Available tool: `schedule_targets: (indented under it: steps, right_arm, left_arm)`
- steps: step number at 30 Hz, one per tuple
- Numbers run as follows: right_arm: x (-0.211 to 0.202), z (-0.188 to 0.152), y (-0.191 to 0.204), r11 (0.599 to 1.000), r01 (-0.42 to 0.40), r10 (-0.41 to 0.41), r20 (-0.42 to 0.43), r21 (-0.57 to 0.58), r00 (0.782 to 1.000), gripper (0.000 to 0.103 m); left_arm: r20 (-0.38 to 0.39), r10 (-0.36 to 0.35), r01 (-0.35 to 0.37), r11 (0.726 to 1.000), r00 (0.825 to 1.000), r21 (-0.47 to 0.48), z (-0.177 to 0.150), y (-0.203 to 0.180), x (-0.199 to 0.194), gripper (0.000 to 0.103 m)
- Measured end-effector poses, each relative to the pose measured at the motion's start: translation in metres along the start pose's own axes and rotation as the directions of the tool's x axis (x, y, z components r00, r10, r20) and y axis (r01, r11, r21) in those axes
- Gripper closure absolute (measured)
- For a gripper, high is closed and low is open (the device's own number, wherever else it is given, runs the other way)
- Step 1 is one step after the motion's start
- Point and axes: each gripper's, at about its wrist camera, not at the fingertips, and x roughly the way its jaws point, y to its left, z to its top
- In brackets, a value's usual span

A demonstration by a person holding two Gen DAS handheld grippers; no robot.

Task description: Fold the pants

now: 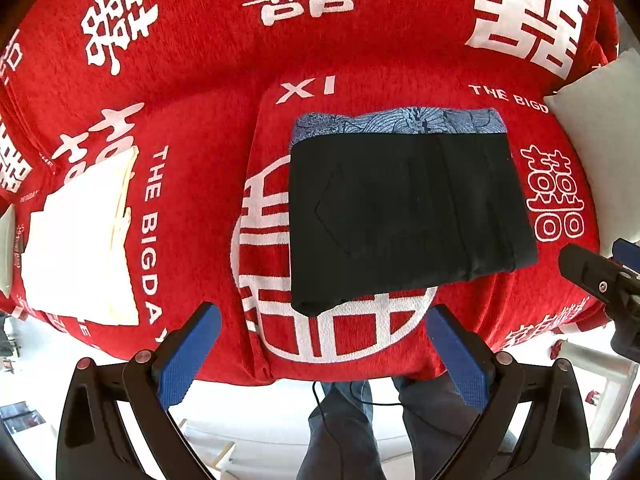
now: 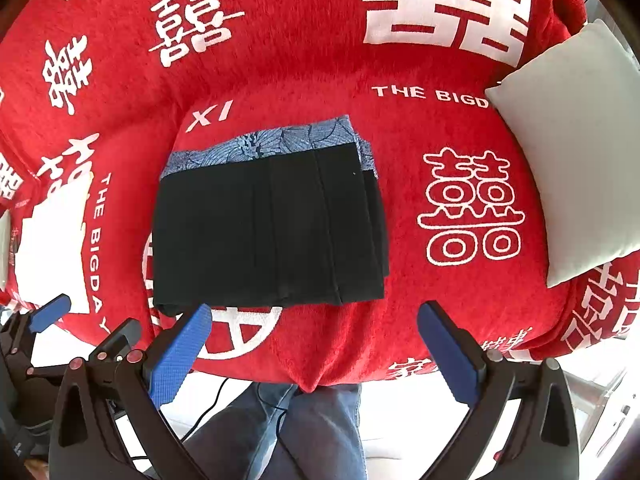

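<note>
On the red blanket [image 1: 192, 92] lay the black pants [image 1: 404, 216], folded into a compact rectangle with a blue patterned band along the far edge. Both the left tongs [image 1: 324, 344] and right tongs [image 2: 316, 344] hung wide and empty just short of it. The stack looked soft, limp and light; its thick near edge seemed the safest hold.

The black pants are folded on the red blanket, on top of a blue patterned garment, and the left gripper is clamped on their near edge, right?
Not quite. The left gripper is open and clear of the black pants, as the left wrist view shows. They do lie folded on the blue patterned garment and red blanket.
</note>
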Motion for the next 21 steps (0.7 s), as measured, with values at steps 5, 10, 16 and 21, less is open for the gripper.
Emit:
schedule_targets:
  steps: [5, 10, 16, 21]
  right_arm:
    - [-0.0005, -0.001, 0.0002, 1.0, 0.003, -0.003, -0.002, -0.005, 1.0, 0.0]
    - [-0.0027, -0.0014, 0.0011, 1.0, 0.004, -0.004, 0.004, -0.009, 1.0, 0.0]
    - [-0.005, -0.0004, 0.0017, 1.0, 0.01, -0.01, 0.012, -0.011, 1.0, 0.0]
    - [-0.0054, -0.0002, 0.0023, 1.0, 0.012, -0.012, 0.012, -0.012, 1.0, 0.0]
  left_arm:
    - [-0.004, -0.003, 0.003, 1.0, 1.0, 0.004, -0.0012, -0.0006, -0.0004, 0.0]
    - [0.006, -0.005, 0.005, 1.0, 1.0, 0.013, -0.0009, -0.0038, -0.0035, 0.0]
    - [0.007, -0.006, 0.005, 1.0, 1.0, 0.023, -0.0007, -0.0047, -0.0045, 0.0]
    - [0.002, -0.009, 0.009, 1.0, 1.0, 0.026, -0.0016, -0.0054, -0.0045, 0.0]
